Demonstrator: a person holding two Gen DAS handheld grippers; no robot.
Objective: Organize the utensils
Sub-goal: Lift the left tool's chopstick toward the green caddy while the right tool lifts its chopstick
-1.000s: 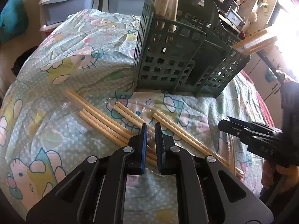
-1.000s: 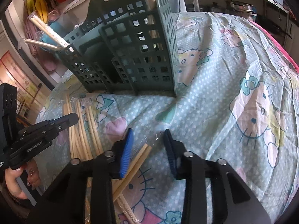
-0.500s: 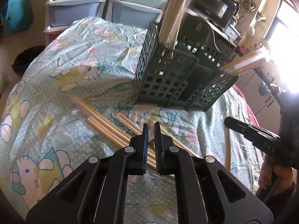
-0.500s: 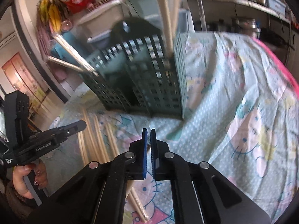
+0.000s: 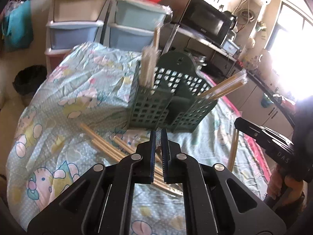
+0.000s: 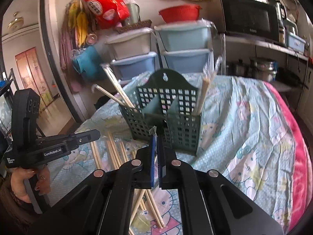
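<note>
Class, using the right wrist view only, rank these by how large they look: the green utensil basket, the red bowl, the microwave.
1. green utensil basket
2. microwave
3. red bowl

The basket is nearer the camera, so its true rank is unsure.

both handheld tools are matte black plastic, angular linkage arms with round silver screws at the pivots and ribbed blue pads on the fingers (image 5: 151, 156). the left tool (image 6: 93, 134) has white "genrobot.ai" lettering on its side. dark painted nails on the hand (image 6: 29, 184) gripping it.
</note>
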